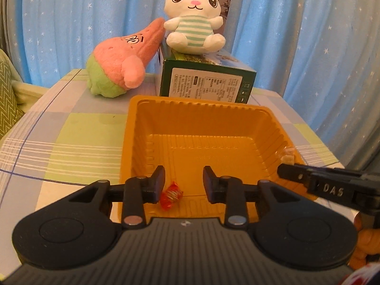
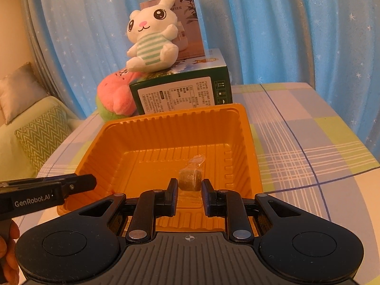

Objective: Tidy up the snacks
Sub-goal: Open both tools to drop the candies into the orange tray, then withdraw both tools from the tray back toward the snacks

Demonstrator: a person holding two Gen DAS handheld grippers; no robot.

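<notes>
I have both grippers poised over the near edge of the orange ribbed plastic tray (image 1: 237, 118), and the risks here are mostly about small, light wrapped sweets. My left gripper (image 1: 183, 184) has its fingers set moderately wide and holds nothing; the red twist-wrapped candy (image 1: 171, 196) lies on the tray floor just below and slightly inside the left-hand finger, nearer that finger than the other. My right gripper (image 2: 189, 193) is also parted, fairly narrow, and the brown cube-shaped sweet in clear cellophane (image 2: 190, 179) sits just beyond the fingertips, centred on the gap; from this view I cannot tell whether the pads touch its wrapper, though it looks loose on the floor. If I close the left fingers now, I judge that the off-centre candy could be nudged aside or pinched only by its twisted end and slip out. The cellophane on the brown sweet looks slick and crinkly, so a grip on the wrapper tail alone may let it drop. The tray seems thin and light; pressing down on its floor or catching its near rim could tip it or slide it toward the green printed cardboard box (image 1: 206, 80) behind it. The two grippers work close together over one tray, so a careless sideways move could knock them together.
</notes>
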